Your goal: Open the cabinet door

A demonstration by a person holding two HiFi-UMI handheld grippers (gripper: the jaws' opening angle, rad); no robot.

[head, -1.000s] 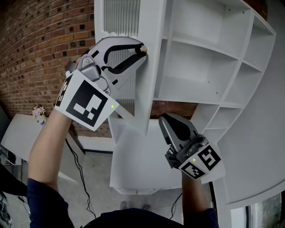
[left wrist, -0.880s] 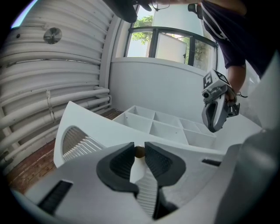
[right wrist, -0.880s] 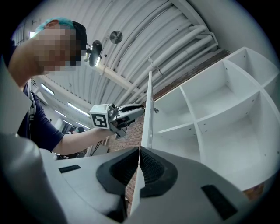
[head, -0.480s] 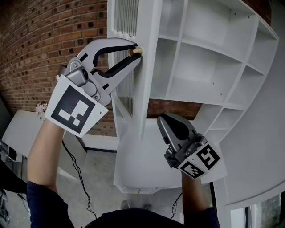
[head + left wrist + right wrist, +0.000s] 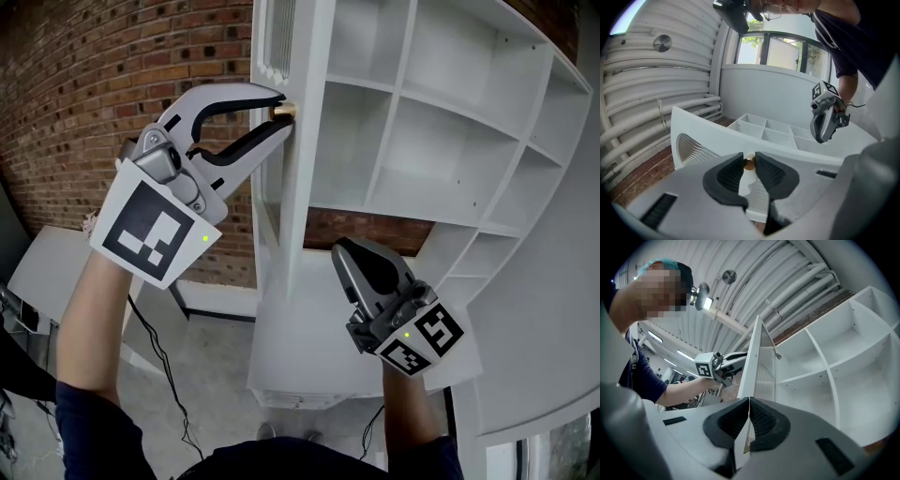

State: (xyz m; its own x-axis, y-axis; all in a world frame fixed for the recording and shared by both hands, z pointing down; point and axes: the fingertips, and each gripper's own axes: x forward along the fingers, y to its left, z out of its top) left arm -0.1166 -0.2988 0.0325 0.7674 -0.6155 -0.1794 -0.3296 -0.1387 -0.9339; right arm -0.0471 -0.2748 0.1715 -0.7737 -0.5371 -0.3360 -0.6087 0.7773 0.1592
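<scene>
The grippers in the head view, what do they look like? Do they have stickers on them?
Both are smooth plastic pincers shaped like beaks. The left gripper is pale grey with black lining; the right gripper is darker grey. Each carries a white cube with black square markers and a tiny green light. Inside the jaws sit black ribbed pads. The person wears dark blue short sleeves.

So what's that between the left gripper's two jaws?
A small brass knob on the cabinet door, pinched by the left gripper. The left gripper view shows it plainly, the head view too.
</scene>
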